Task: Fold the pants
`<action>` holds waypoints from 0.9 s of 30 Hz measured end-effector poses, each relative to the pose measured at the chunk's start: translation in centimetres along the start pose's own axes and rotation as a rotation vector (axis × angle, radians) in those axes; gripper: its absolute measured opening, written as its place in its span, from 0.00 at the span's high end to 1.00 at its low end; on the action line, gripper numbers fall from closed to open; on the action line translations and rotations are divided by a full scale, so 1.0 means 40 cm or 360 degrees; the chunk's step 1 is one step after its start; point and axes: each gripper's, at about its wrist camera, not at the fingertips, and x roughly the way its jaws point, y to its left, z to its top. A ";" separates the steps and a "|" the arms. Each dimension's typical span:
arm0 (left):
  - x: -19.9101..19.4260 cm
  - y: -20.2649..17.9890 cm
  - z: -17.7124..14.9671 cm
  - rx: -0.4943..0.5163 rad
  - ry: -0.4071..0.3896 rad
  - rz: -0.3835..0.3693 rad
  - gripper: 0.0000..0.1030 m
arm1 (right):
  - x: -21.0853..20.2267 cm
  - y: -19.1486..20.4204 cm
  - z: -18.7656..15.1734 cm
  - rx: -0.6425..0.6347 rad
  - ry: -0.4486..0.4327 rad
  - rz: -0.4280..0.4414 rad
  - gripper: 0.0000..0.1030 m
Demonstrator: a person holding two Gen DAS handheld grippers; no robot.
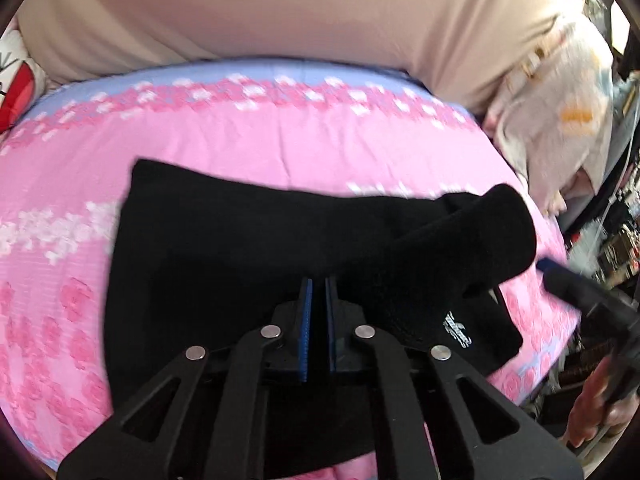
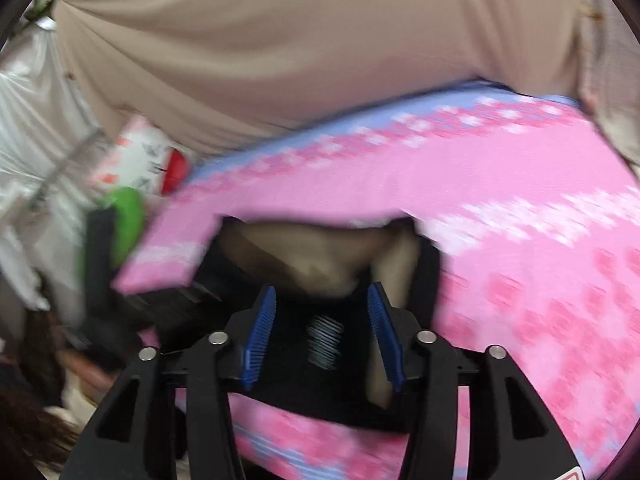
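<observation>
On a pink floral quilted bedspread [image 1: 248, 148] with a lilac edge, the black fabric pants [image 1: 224, 240] lie partly folded, one end rolled up and lifted toward the right. From the left wrist view, the left gripper [image 1: 318, 292] has its blue ribbed pads [image 1: 306, 320] drawn close together with only a thin slit between them, and black cloth sits right at and beyond the tips; whether a layer is pinched in that slit cannot be told. A small white logo shows on the pants just right of the fingers. At the far right edge of this view, the right gripper [image 1: 576, 288] appears as a blurred dark shape with a blue tip, near the lifted end of the pants.

The right wrist view is strongly blurred. Its gripper [image 2: 322, 300] stands with the blue pads [image 2: 260, 332] spread wide, and black pants cloth [image 2: 304, 400] lies beneath and between them, with a paler brownish patch just past the tips that is too smeared to identify. A beige draped sheet [image 2: 280, 40] rises behind the bed in both views. Only the right view shows a green object [image 2: 128, 220] at the bed's left edge.
</observation>
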 end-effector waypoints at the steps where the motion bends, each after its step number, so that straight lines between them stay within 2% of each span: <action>1: -0.002 0.003 0.004 -0.0004 -0.0001 -0.0009 0.95 | 0.004 -0.011 -0.016 0.0004 0.0031 -0.0032 0.52; 5: 0.001 -0.008 0.011 0.0024 0.0005 -0.0032 0.95 | 0.067 -0.039 -0.068 0.0065 0.0169 -0.0074 0.51; 6: -0.001 -0.012 0.010 0.0033 0.0002 -0.0027 0.95 | 0.082 -0.032 -0.076 0.0023 0.0173 -0.0112 0.58; 7: -0.004 -0.014 0.010 0.0031 0.0002 -0.0026 0.95 | 0.089 -0.020 -0.077 -0.0016 0.0175 -0.0131 0.87; 8: -0.007 -0.015 0.013 0.0033 0.0005 -0.0038 0.95 | 0.091 -0.012 -0.073 -0.0034 0.0177 -0.0117 0.91; 9: -0.015 -0.017 0.014 0.0044 0.0003 -0.0053 0.95 | 0.076 -0.001 -0.060 -0.0025 0.0144 -0.0057 0.91; 13: -0.068 -0.011 0.010 0.0070 -0.0032 -0.0098 0.89 | -0.012 0.022 -0.028 -0.0091 -0.0001 -0.0027 0.91; 14: -0.080 -0.004 0.005 0.0075 -0.0042 -0.0080 0.85 | -0.012 0.013 -0.033 -0.0094 0.0006 -0.0060 0.91; 16: -0.093 0.016 -0.004 0.0066 -0.0052 -0.0032 0.66 | 0.033 -0.029 -0.059 -0.0061 0.0111 -0.0181 0.90; 17: -0.097 0.032 -0.007 0.0052 -0.0050 -0.0008 0.46 | 0.064 -0.053 -0.079 -0.0039 0.0182 -0.0265 0.85; 18: -0.105 0.058 -0.012 0.0015 -0.0060 0.0030 0.33 | 0.073 -0.079 -0.094 0.0016 0.0193 -0.0270 0.80; 19: -0.116 0.084 -0.016 -0.0022 -0.0075 0.0058 0.29 | 0.054 -0.108 -0.097 0.0149 0.0148 -0.0217 0.68; 20: -0.125 0.110 -0.020 -0.0057 -0.0081 0.0088 0.23 | 0.038 -0.120 -0.094 0.0216 0.0131 -0.0204 0.67; 22: -0.137 0.156 -0.027 -0.0114 -0.0088 0.0150 0.18 | -0.011 -0.113 -0.068 0.0229 0.0019 -0.0205 0.63; 24: -0.139 0.191 -0.035 -0.0166 -0.0087 0.0200 0.17 | -0.038 -0.085 -0.030 0.0203 -0.0043 -0.0089 0.45; 25: -0.135 0.203 -0.039 -0.0187 -0.0073 0.0206 0.17 | -0.039 -0.066 -0.012 0.0185 -0.0058 0.0000 0.27; 27: -0.124 0.214 -0.049 -0.0216 -0.0044 0.0200 0.17 | -0.009 -0.034 0.001 0.0101 -0.0031 0.0014 0.23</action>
